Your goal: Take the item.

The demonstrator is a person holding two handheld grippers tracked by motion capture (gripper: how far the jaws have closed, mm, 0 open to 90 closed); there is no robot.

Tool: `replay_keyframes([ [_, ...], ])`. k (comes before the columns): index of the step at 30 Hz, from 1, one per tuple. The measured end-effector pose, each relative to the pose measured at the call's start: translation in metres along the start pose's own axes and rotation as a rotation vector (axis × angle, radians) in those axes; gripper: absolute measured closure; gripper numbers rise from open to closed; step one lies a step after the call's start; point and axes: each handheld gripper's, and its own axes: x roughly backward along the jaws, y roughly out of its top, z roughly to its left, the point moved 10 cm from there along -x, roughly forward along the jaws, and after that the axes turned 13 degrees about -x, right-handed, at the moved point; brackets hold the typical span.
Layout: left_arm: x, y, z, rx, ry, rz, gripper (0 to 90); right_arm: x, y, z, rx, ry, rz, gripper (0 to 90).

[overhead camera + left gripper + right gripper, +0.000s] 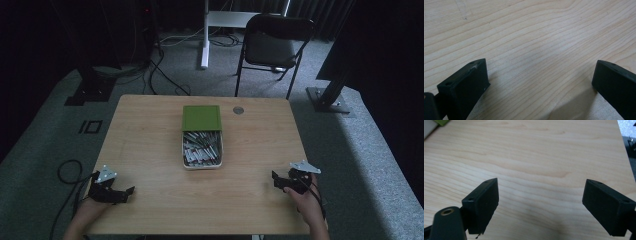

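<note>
High view: a pale wooden table [150, 150] carries a white rectangular tray [202, 150] at its middle, long axis running away from the person, filled with thin silvery sticks lying mostly lengthwise. A flat green lid [201, 118] covers its far end. The left gripper [120, 192] and right gripper [280, 181] rest at the near corners, well apart from the tray

Left gripper view: matte black blocky jaws spread wide over bare wood grain, holding nothing

Right gripper view: jaws likewise wide apart and empty, with a green lid corner [442, 122] at top left
</note>
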Motion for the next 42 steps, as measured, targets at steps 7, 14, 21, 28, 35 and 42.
replay_keyframes([
  [7,0.0,0.0,0.0,0.0,0.0,0.001,1.4,0.009,0.015,0.015,0.022,0.027,-0.036,14.0],
  [14,0.0,0.0,0.0,0.0,-0.001,0.002,1.4,0.014,0.026,0.028,0.039,0.05,-0.062,14.6],
  [21,0.0,0.0,0.0,0.0,-0.001,0.002,1.4,0.019,0.039,0.04,0.047,0.071,-0.09,14.6],
  [28,0.0,0.0,0.0,0.0,-0.001,0.002,1.4,0.021,0.047,0.062,0.081,0.118,-0.101,14.6],
  [35,0.0,0.0,0.0,0.0,-0.001,0.002,1.4,0.018,0.053,0.086,0.097,0.166,-0.109,14.6],
  [42,0.0,0.0,0.0,-0.002,-0.001,0.002,1.4,0.015,0.057,0.11,0.121,0.211,-0.107,14.7],
])
